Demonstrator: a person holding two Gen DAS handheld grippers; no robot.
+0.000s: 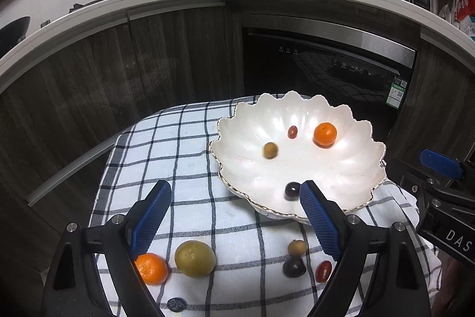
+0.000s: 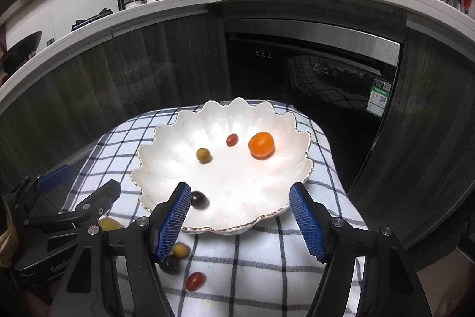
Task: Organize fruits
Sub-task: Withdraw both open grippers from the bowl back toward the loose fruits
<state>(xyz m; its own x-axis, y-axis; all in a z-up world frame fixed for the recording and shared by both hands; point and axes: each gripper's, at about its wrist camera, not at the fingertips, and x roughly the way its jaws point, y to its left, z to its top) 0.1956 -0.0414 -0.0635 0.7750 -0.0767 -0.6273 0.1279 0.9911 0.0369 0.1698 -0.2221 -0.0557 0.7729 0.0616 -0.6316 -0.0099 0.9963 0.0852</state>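
Nearer the camera than the scalloped white bowl (image 1: pixel 297 168), an orange (image 1: pixel 152 268), a green fruit (image 1: pixel 195 258), a dark grape (image 1: pixel 294 267) and a cherry tomato (image 1: pixel 323 270) are lying on the checked cloth (image 1: pixel 184 144), while the left gripper (image 1: pixel 234 216) and right gripper (image 2: pixel 240 220) are hovering wide-jawed and empty; the small soft fruits are likely calling for gentle pinches across their middles.

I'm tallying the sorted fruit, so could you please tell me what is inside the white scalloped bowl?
The bowl holds an orange, a red fruit, a tan fruit and a dark fruit. The gripper fingers hide part of its near rim.
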